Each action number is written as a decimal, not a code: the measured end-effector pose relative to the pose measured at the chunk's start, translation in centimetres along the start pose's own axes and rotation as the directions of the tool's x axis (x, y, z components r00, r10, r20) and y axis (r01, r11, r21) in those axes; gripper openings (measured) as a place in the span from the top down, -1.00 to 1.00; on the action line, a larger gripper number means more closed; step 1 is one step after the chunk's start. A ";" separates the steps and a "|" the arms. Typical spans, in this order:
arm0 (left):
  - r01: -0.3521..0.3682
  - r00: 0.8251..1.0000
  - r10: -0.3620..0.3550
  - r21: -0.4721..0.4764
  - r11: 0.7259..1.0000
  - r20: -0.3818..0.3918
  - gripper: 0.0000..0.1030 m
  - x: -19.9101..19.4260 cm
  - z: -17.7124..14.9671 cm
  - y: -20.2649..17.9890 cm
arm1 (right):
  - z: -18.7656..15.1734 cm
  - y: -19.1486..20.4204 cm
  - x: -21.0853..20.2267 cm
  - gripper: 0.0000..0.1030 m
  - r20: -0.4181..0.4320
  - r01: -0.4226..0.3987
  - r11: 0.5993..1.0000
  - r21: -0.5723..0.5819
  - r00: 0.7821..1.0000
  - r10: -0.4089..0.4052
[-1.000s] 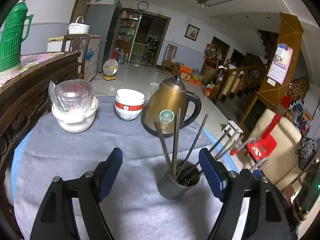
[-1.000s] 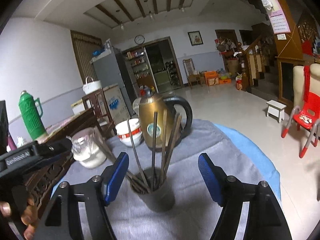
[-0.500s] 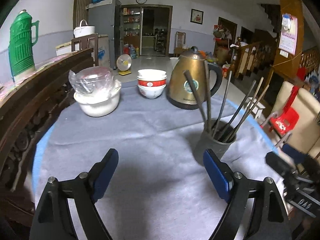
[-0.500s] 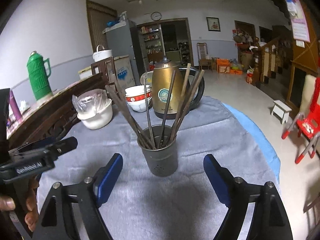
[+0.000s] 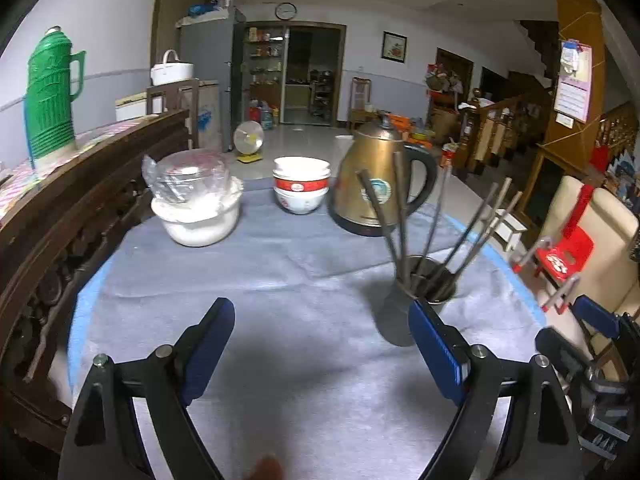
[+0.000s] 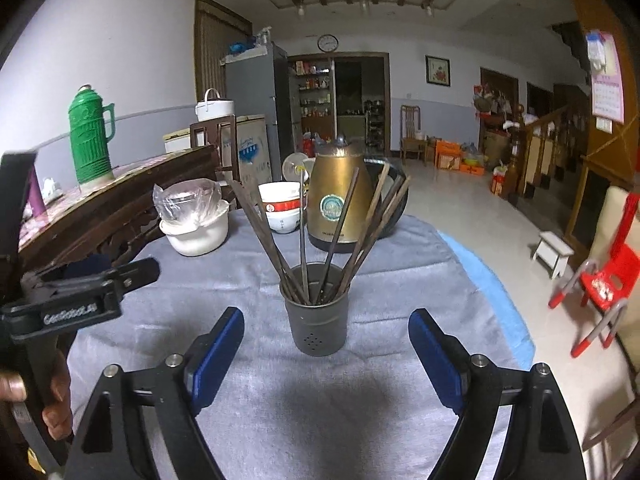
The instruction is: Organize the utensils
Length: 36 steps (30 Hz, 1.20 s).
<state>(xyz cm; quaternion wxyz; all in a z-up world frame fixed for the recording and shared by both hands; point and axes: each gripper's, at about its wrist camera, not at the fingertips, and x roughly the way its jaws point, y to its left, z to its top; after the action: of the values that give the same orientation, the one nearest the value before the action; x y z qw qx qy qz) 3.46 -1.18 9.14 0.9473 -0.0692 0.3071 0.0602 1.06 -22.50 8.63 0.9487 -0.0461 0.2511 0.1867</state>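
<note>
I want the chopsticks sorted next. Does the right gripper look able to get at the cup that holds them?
Probably yes. The right gripper is open, and the cup stands straight ahead of it on the grey cloth with nothing between them.

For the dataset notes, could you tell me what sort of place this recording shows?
Most likely the main room of a lived-in home: a cloth-covered table holds a gold kettle, stacked bowls and a chopstick cup, with a fridge and staircase behind.

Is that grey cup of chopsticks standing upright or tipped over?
Upright: the grey cup stands on its base on the tablecloth, chopsticks fanning upward.
</note>
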 end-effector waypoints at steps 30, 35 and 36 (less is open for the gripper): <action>0.001 1.000 -0.002 0.077 0.997 0.007 -1.00 -1.2 1.1 -2.7 | 0.9 -0.6 -1.1 -0.69 0.042 0.039 0.999 -0.009 0.998 -0.038; -0.007 1.000 0.006 0.087 0.996 0.016 -1.00 -1.4 1.1 -2.8 | 1.0 -0.7 -0.8 -0.69 0.035 0.044 0.999 -0.005 0.998 -0.044; -0.008 1.000 0.006 0.090 0.996 0.018 -1.00 -1.4 1.1 -2.9 | 1.0 -0.7 -0.8 -0.69 0.035 0.046 0.999 -0.004 0.998 -0.046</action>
<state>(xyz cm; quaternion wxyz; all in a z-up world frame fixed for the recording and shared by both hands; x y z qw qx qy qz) 3.39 -3.91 11.17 0.9518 -0.0247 0.3015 0.0501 1.12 -23.27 9.93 0.9568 -0.0511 0.2330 0.1662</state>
